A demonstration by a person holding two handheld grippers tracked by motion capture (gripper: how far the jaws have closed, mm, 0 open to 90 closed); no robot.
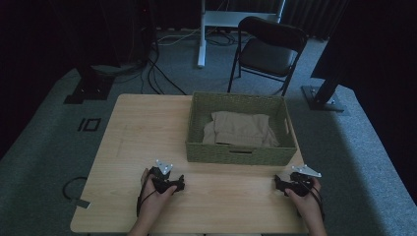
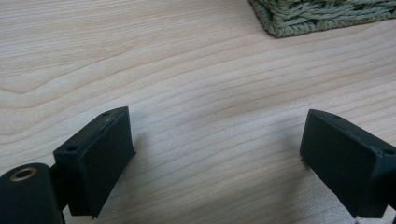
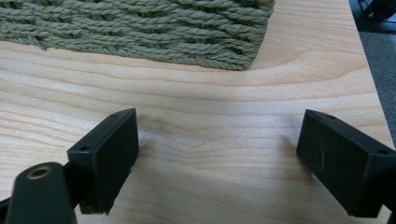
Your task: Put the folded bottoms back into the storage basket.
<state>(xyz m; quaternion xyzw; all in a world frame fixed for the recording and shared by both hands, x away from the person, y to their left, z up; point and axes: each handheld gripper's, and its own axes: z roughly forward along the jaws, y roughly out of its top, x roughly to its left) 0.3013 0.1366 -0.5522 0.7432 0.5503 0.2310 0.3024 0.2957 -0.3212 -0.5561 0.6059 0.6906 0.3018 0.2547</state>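
A green woven basket (image 1: 236, 153) stands on the far middle of the light wooden table (image 1: 142, 132), with a folded beige cloth (image 1: 241, 129) lying inside it. My left gripper (image 1: 168, 179) rests near the table's front left; in the left gripper view its jaws (image 2: 217, 128) stand wide apart over bare wood, nothing between them, and a corner of the basket (image 2: 317, 16) shows at the top right. My right gripper (image 1: 291, 183) sits at the front right. Its jaws (image 3: 219, 126) are also open and empty, with the basket's wall (image 3: 140, 32) just ahead.
A black folding chair (image 1: 270, 49) stands on the carpet beyond the table. A white stand leg (image 1: 201, 34) and cables lie farther back. The table's right edge (image 3: 369, 84) runs close to my right gripper. A cable with a tag (image 1: 78, 199) hangs off the table's left front.
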